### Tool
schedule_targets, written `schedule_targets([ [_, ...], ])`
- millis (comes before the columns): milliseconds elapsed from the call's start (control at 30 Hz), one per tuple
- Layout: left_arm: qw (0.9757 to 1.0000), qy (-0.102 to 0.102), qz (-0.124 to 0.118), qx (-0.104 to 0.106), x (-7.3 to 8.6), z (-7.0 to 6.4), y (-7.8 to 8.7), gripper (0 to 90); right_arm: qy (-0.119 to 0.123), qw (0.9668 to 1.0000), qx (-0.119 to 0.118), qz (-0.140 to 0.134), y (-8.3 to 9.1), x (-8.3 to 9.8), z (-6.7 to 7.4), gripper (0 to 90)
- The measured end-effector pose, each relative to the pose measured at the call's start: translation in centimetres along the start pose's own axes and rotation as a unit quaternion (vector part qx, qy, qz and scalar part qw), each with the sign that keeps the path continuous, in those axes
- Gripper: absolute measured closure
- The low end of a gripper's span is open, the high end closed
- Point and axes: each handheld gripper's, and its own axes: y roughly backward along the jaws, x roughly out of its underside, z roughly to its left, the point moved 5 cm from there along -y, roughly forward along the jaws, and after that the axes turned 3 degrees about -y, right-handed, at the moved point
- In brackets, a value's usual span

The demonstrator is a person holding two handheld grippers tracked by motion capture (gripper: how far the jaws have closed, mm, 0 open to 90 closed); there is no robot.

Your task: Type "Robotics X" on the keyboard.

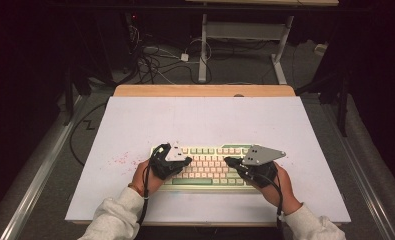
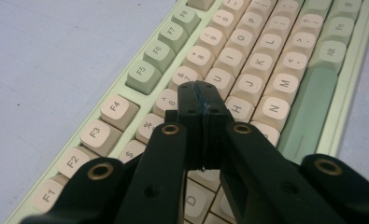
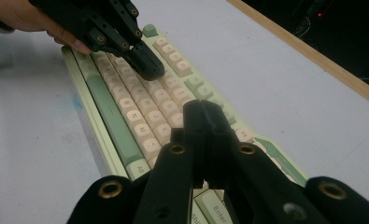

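On white table (image 1: 135,125): 1 keyboard (image 1: 207,167), 2 claws above keys, left claw (image 1: 187,161) closed empty, right claw (image 1: 227,161) likewise.

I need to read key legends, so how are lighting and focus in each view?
High view: dark surroundings, evenly lit table, keyboard too small to read. Left gripper view: middle keys sharp, near left tongs and nearest keys blurred. Right gripper view: dimmer, right tongs soft, legends barely readable.
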Motion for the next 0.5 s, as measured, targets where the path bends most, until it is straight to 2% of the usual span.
schedule_targets([
  [433,0.9998,-0.002,0.018,0.002,0.07,0.21,-0.63,87.5,0.001,1.0000,-0.005,0.004,-0.28,0.11,0.06,90.0],
  [500,0.9995,-0.004,0.030,0.001,0.20,0.21,-0.79,87.6,0.001,0.9999,-0.008,0.007,-0.34,0.14,0.07,90.0],
])
